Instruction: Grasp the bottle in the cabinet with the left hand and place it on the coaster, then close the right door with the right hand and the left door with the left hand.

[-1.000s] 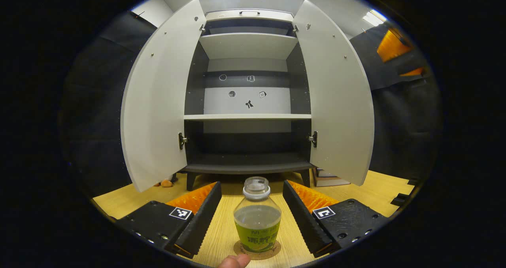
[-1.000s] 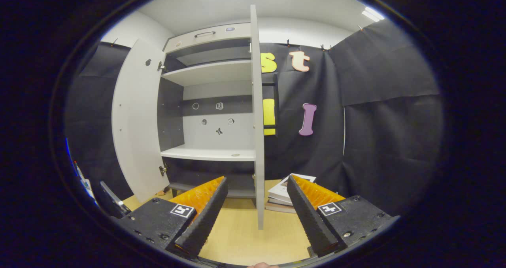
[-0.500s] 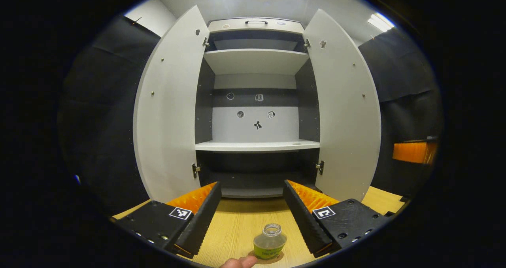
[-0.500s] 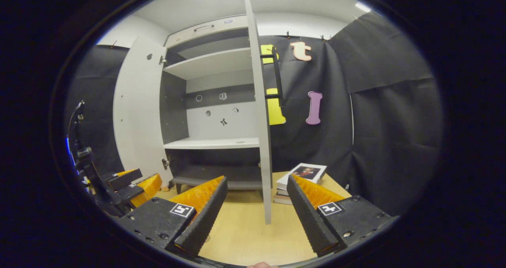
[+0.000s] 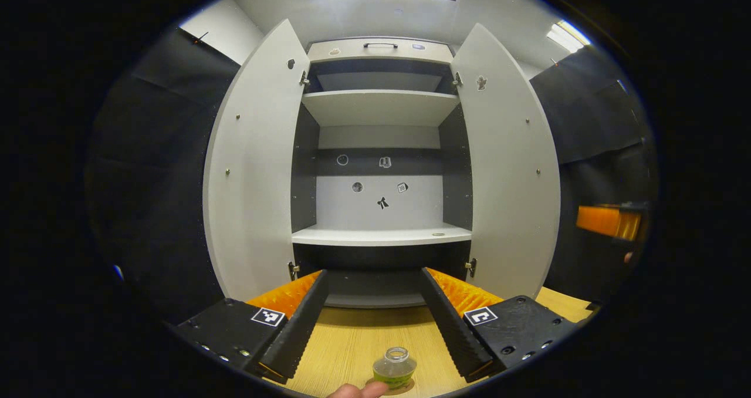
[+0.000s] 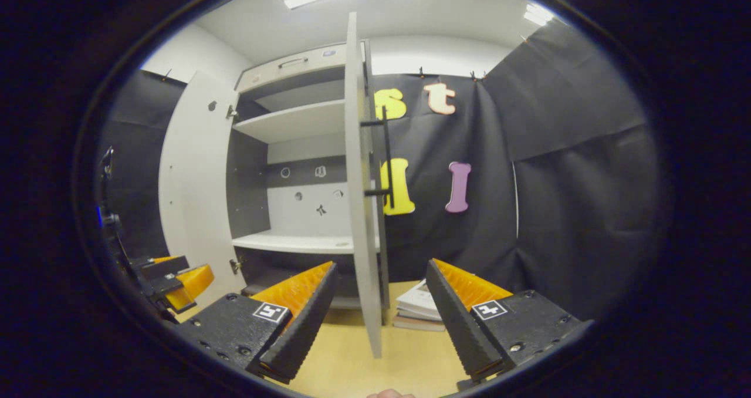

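Note:
The clear bottle (image 5: 394, 367) with a green label stands upright on a round cork coaster (image 5: 406, 386) on the wooden table, low in the left gripper view. My left gripper (image 5: 372, 276) hangs open above and behind it, touching nothing. The grey cabinet (image 5: 381, 235) stands with its left door (image 5: 252, 169) and right door (image 5: 507, 169) both swung wide. In the right gripper view the right door (image 6: 362, 210) is edge-on, with its black handle (image 6: 385, 151) on the outer face. My right gripper (image 6: 381, 266) is open, and the door's lower edge shows between its fingers, farther off.
A stack of books (image 6: 419, 307) lies on the table right of the cabinet. The left gripper (image 6: 176, 277) shows at the far left of the right gripper view, the right gripper (image 5: 607, 221) at the far right of the left gripper view. A fingertip (image 5: 358, 391) shows beside the bottle.
My left gripper has risen and drawn back from the bottle, which now looks smaller and lower. My right gripper has shifted right, so the right door's handle side now shows.

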The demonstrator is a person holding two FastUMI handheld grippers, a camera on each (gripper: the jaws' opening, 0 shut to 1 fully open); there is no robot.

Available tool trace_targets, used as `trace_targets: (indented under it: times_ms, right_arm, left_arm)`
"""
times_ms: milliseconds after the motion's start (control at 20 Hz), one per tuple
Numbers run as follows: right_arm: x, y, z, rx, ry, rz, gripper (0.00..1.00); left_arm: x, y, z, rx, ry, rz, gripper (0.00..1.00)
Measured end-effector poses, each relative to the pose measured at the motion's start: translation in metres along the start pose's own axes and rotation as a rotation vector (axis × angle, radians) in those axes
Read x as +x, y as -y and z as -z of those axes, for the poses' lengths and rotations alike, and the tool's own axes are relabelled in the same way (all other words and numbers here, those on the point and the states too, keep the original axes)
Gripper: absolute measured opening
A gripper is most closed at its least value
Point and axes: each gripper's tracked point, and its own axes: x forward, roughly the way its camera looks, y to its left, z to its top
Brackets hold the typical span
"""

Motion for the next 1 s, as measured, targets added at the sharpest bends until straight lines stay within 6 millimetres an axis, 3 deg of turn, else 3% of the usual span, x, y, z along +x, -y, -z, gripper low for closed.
trace_targets:
  times_ms: [50,150,250,350,600,800,850,900,1000]
  right_arm:
    - [0.007,0.011,-0.02,-0.006,0.029,0.026,0.94]
    - [0.021,0.037,-0.051,-0.008,0.062,0.088,0.99]
    - [0.038,0.047,-0.082,-0.008,0.101,0.105,0.99]
    - [0.055,0.06,-0.098,-0.023,0.115,0.125,0.98]
    - [0.088,0.063,-0.098,0.026,0.077,0.103,0.98]
    - [0.094,0.05,-0.091,0.051,0.078,0.093,0.98]
    - [0.095,0.05,-0.092,0.045,0.082,0.109,0.94]
    - [0.093,0.053,-0.09,0.033,0.084,0.12,0.98]
    - [0.093,0.051,-0.091,0.019,0.08,0.126,0.98]
  left_arm:
    - [-0.002,0.002,0.002,0.003,-0.004,0.003,0.95]
    - [-0.007,0.005,0.006,0.014,-0.01,0.005,0.95]
    - [-0.011,0.01,0.011,0.014,-0.023,0.019,0.95]
    - [-0.017,0.009,0.015,0.012,-0.033,0.019,0.95]
    - [-0.023,0.003,0.022,0.016,-0.052,0.005,0.95]
    - [-0.024,-0.002,0.029,-0.004,-0.069,-0.014,0.95]
    - [-0.024,-0.001,0.032,-0.011,-0.078,-0.01,0.95]
    - [-0.024,-0.001,0.033,-0.019,-0.084,-0.005,0.95]
    - [-0.024,-0.003,0.035,-0.023,-0.086,-0.007,0.95]
